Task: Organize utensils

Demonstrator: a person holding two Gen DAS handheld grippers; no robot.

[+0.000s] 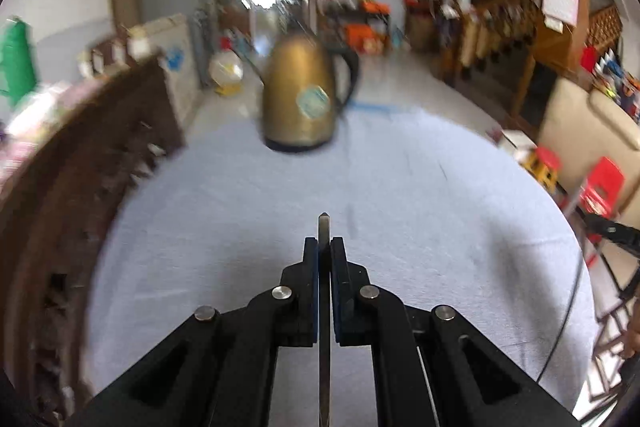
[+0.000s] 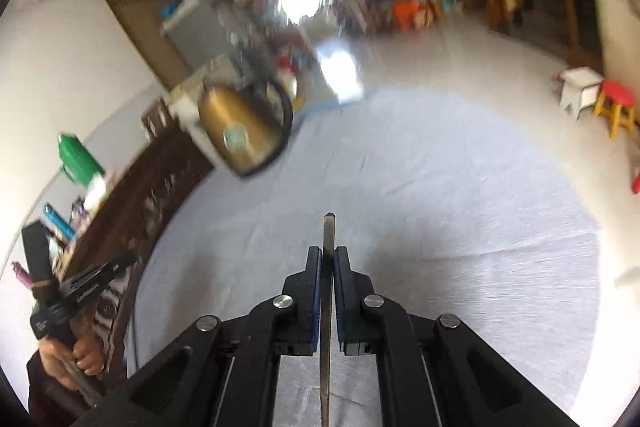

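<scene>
A: Both grippers were up off the table there. The left gripper [image 1: 324, 247] was clamped on a thin flat metal utensil [image 1: 323, 227], its tip poking out past the pads.

B: Same on the other side: the right gripper [image 2: 327, 255] was closed tight on a second slim utensil [image 2: 329, 231], held edge-on. Fork, knife or spoon, nobody could tell from that angle.

A: A carry in progress, by the look of it. The smart play was a steady wrist, since thin handles can pivot in a pinch.

B: No holder was in sight. The pale cloth [image 1: 400, 187] lay bare but for the brass kettle [image 1: 300, 95] at its far edge.

A: Carved dark wood [image 1: 60, 187] beside it, cluttered room and red stool [image 2: 618, 99] beyond.
</scene>
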